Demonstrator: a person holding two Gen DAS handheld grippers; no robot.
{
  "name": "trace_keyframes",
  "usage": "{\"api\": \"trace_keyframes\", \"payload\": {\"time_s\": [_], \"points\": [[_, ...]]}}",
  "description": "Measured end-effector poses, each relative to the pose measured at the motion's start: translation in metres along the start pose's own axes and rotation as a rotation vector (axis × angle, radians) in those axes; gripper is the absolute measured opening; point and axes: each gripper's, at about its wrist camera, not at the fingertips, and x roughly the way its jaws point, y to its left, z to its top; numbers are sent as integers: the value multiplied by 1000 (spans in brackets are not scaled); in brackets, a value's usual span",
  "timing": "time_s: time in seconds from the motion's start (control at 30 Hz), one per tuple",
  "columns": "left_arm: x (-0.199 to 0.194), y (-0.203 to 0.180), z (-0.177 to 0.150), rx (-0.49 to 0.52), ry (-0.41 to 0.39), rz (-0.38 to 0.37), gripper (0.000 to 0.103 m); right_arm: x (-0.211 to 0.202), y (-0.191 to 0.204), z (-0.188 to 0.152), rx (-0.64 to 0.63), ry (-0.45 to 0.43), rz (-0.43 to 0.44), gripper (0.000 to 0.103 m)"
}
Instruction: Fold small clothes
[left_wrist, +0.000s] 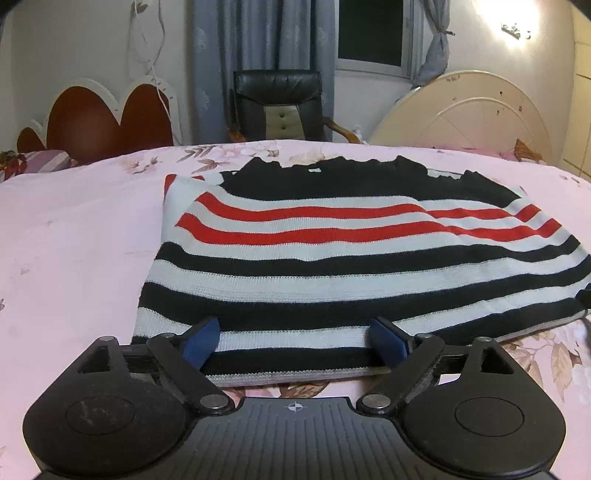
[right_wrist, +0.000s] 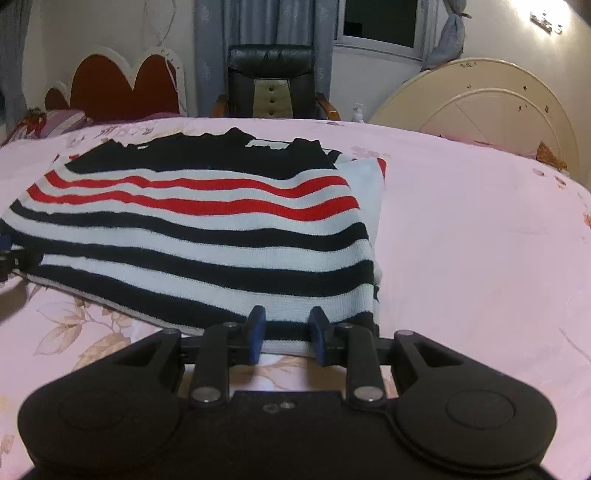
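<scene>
Both tongs gape at the sweater (left_wrist: 332, 258) hem (left (left_wrist: 295, 345) wider, right (right_wrist: 286, 338)).

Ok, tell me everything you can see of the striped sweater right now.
The striped sweater is a knit with black and white bands, two red stripes higher up and a black section at the far end. It lies flat on the pink floral bedsheet, sleeves apparently folded in, hem nearest. The left tongs sit wide open astride the hem's left part; the right tongs, open more narrowly, straddle the hem near its right corner. Neither has clamped it.
</scene>
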Motion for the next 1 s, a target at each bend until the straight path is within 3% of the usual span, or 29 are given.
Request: {"api": "trace_keyframes", "payload": {"time_s": [0.2,0.3,0.37,0.5,0.53,0.57,0.63,0.77,0.83,1.0], "points": [[-1,8,3,-6,29,-24,91,0,-1,1,-7,3,0,28],[-15,17,3,-32,29,17,91,-7,-7,4,21,12,9,31],[-31,24,1,-67,9,22,91,-29,-14,3,65,-42,29,32],[-54,50,-17,-312,-5,-62,90,-58,-18,-6,84,-78,58,30],[-55,59,-24,-414,1,-100,89,-64,-17,-8,87,-91,74,22],[-55,65,-32,-502,6,-127,68,-70,-15,-8,90,-102,97,16],[-49,76,-48,-662,37,-179,53,-76,-10,-6,100,-116,139,10],[-33,95,-72,-940,-18,-246,53,-80,4,4,89,-117,196,11],[-23,100,-74,-1014,-68,-260,53,-76,11,10,72,-108,209,11],[12,107,-54,-1023,-109,-259,53,-41,21,36,83,-76,216,12]]}}
